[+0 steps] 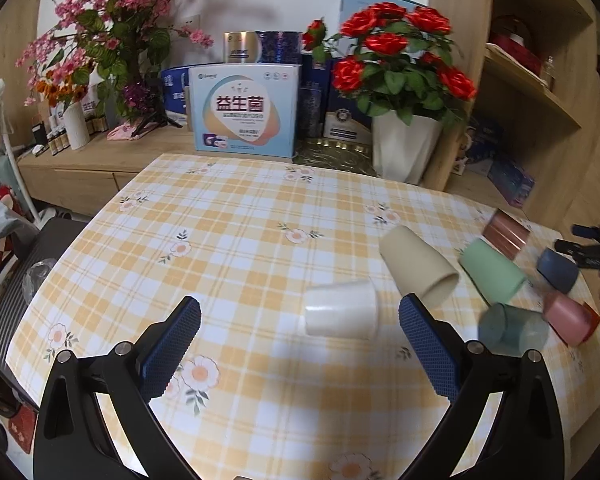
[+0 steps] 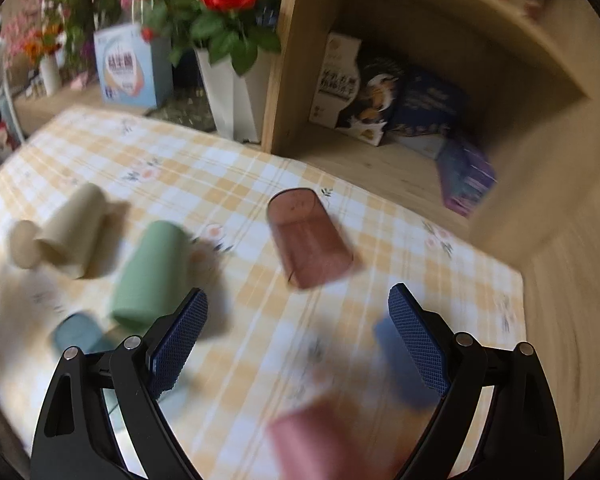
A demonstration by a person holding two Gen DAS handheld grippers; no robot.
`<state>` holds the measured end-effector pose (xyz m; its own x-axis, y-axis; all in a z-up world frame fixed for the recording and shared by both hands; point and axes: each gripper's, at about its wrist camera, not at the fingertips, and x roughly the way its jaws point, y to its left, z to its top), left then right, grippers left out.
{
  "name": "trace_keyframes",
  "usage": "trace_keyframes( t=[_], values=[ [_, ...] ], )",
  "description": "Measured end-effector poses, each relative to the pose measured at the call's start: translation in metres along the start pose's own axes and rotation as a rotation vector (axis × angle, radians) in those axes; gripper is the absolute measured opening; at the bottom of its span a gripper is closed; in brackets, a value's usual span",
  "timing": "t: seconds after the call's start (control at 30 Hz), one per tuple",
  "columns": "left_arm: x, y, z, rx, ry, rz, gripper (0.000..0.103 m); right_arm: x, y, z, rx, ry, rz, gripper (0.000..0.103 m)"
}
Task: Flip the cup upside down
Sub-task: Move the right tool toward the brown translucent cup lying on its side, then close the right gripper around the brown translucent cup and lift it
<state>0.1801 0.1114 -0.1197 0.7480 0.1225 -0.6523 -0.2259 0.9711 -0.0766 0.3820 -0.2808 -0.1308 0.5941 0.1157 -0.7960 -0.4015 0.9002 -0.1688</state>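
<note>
The left claw [image 1: 300, 334] is hovering wide open with the white plastic cup [image 1: 340, 309], lying on its side on the checkered desk [image 1: 228, 216], just ahead between its pads, probably for gripping it, while the right claw [image 2: 298, 320], also wide open, is holding nothing.

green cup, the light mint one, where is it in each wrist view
Left wrist: green cup sits at right of centre, between the beige cup and the brown translucent cup.
Right wrist: green cup sits left of centre, just above the gripper's left finger; blurred.
Shared landmark: the white vase of red roses behind the table.
</note>
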Motion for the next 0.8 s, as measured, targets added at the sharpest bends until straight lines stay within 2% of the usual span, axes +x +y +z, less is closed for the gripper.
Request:
trace_keyframes(
  t=[0.17,0.37,0.53,0.57,0.6,0.63,0.8],
  values=[
    [0.016,0.018,0.000,-0.036,0.029,0.032,0.097,0.072,0.000,0.037,-0.023,0.110,-0.011,0.088],
    [0.030,0.039,-0.004,-0.052,0.058,0.065,0.097,0.130,0.008,0.060,-0.057,0.237,-0.019,0.088],
    [0.038,0.047,-0.008,-0.076,0.075,0.063,0.097,0.153,0.004,0.061,0.011,0.328,-0.030,0.088],
    [0.039,0.047,-0.009,-0.076,0.077,0.061,0.097,0.156,0.002,0.060,0.032,0.349,-0.021,0.086],
    [0.039,0.046,-0.010,-0.076,0.079,0.057,0.097,0.158,0.000,0.059,0.046,0.362,-0.017,0.078],
    [0.039,0.046,-0.010,-0.076,0.079,0.054,0.097,0.159,-0.003,0.057,0.072,0.377,-0.008,0.074],
    [0.037,0.046,-0.011,-0.085,0.074,0.036,0.097,0.148,-0.012,0.050,0.162,0.380,0.011,0.068]
  ],
)
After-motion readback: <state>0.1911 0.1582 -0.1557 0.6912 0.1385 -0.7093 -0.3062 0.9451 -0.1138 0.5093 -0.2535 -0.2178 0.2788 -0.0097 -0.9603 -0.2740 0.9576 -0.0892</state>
